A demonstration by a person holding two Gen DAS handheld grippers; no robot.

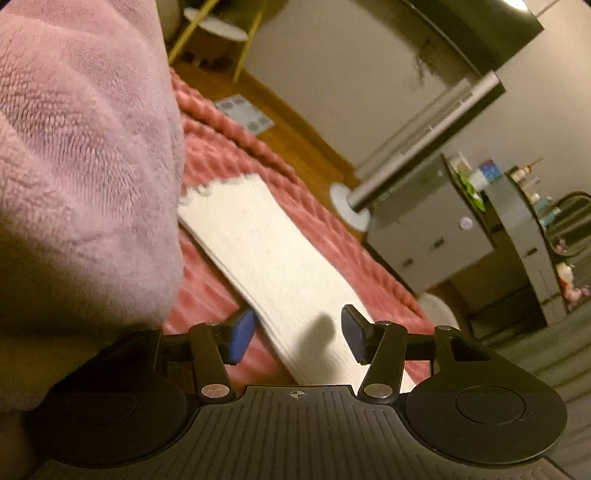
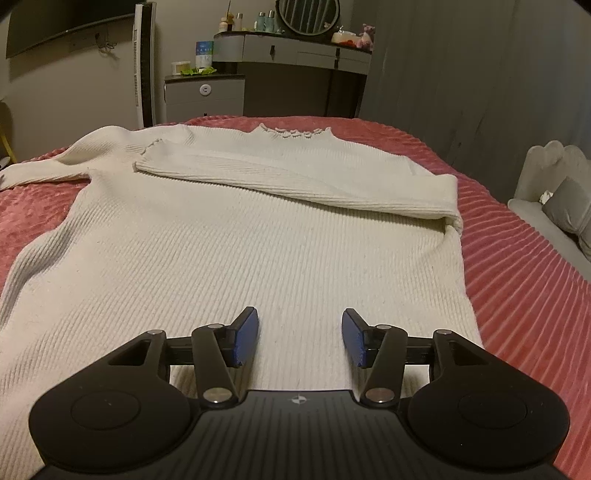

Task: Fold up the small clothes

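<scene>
A cream ribbed sweater [image 2: 229,236] lies flat on the pink bedspread [image 2: 532,295], neck at the far end. Its right sleeve [image 2: 303,177] is folded across the chest, and the left sleeve [image 2: 40,170] stretches out to the left. My right gripper [image 2: 300,336] hovers open over the sweater's lower body, nothing between the blue pads. In the left wrist view, that outstretched sleeve [image 1: 273,266] runs away from my left gripper [image 1: 297,338], which is open above the sleeve's near part without pinching it. A pink fleecy sleeve [image 1: 81,155] of the person fills the left of that view.
Past the bed's far end stand a grey dresser [image 2: 288,74] with bottles and a round mirror, a white tower fan [image 2: 144,62] and a wall TV [image 2: 62,29]. A grey cushioned bench [image 2: 554,206] sits to the right. A floor scale [image 1: 245,112] lies on the wood floor.
</scene>
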